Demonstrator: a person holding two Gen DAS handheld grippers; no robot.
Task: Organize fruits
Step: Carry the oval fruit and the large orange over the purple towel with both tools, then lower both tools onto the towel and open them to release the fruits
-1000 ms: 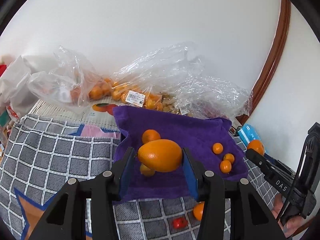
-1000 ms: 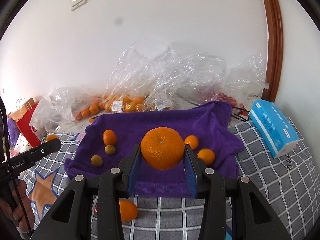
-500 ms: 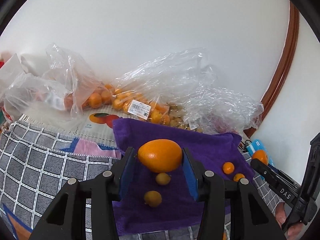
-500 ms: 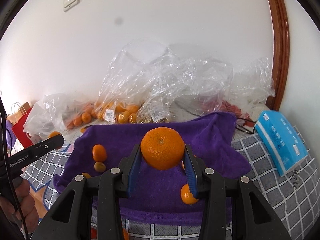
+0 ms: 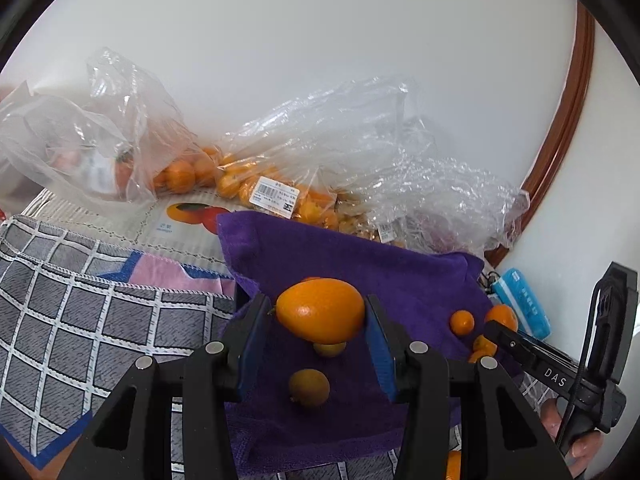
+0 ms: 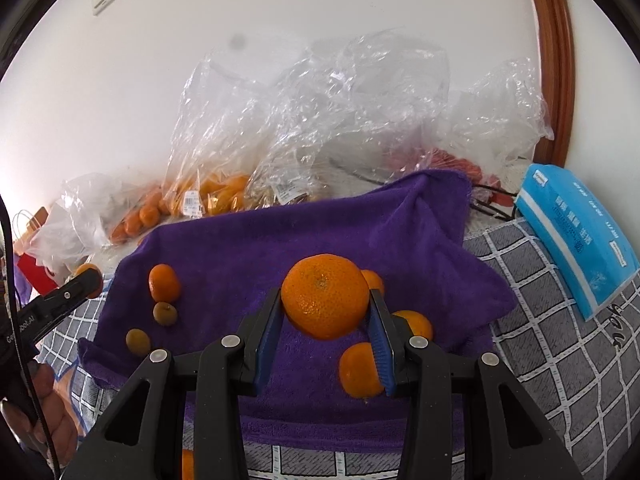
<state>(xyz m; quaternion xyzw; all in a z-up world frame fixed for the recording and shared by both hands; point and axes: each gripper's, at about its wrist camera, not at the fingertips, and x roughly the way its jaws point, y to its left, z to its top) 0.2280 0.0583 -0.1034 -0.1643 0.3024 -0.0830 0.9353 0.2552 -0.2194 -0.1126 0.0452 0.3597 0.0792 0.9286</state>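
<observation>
Left wrist view: the left gripper (image 5: 320,320) hangs above a purple towel (image 5: 360,256), its blue-padded jaws clenched on an oval orange fruit (image 5: 320,310) held clear of the cloth. Below it on the towel lie two small yellowish fruits (image 5: 309,387), one partly hidden behind the held fruit. At the right edge of this view the right gripper (image 5: 516,340) comes in, a person's hand (image 5: 576,440) on its handle, with several small oranges (image 5: 461,322) on the towel beside it.

Right wrist view: the right gripper (image 6: 325,320) grasps a round mandarin (image 6: 325,296) between its jaws, also lifted off the towel (image 6: 280,240). Three small oranges (image 6: 360,370) lie on the cloth just behind and below its right jaw; an orange kumquat-like fruit (image 6: 164,282) and two dull yellow ones (image 6: 165,313) sit well apart to the left. Clear plastic bags (image 6: 320,120) with more fruit are heaped against the white wall, and a blue tissue pack (image 6: 576,236) rests on the grey checked cover (image 6: 560,360).
</observation>
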